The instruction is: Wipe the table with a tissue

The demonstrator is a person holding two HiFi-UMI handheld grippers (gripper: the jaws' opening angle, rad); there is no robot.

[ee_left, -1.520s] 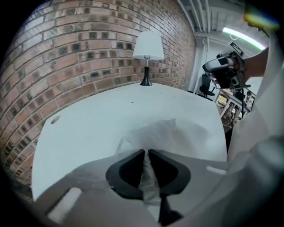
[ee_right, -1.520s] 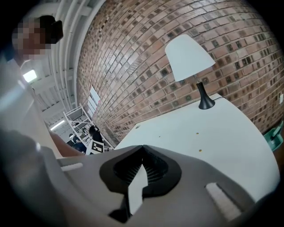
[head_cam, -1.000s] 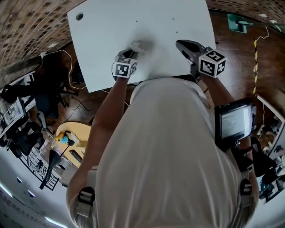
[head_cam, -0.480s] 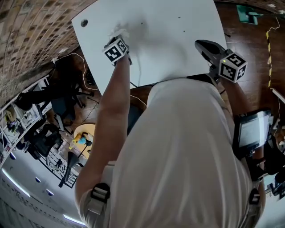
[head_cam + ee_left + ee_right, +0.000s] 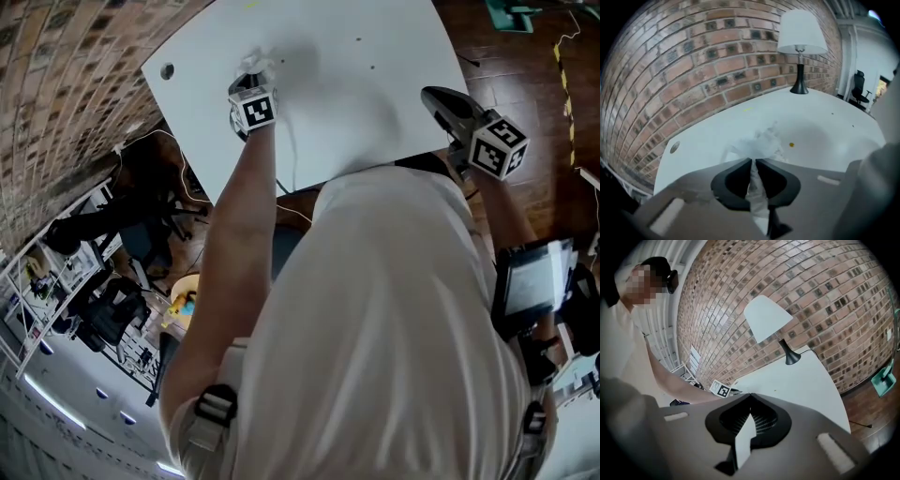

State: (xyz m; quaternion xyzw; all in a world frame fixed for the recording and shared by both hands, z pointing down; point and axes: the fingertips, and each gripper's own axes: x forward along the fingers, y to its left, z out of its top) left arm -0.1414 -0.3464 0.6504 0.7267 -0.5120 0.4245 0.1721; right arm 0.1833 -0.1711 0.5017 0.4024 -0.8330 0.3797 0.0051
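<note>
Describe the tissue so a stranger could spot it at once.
Look at the white table by the brick wall, toward the corner with the small round hole. There the left gripper pinches a tissue: the only crumpled white thing, unlike the upright lamp.

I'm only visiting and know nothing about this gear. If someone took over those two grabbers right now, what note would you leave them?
Left gripper: jaws have just been closing and are clamped on the tissue, which is pressed to the table near its left edge.
Right gripper: shut, empty, at the table's right edge.
Lamp stands at the far end. A small orange speck lies beside the tissue.
Done: tissue gripped and on the surface; can't tell how much is wiped.
Left: probably sweep over the speck and the rest of the table.
</note>
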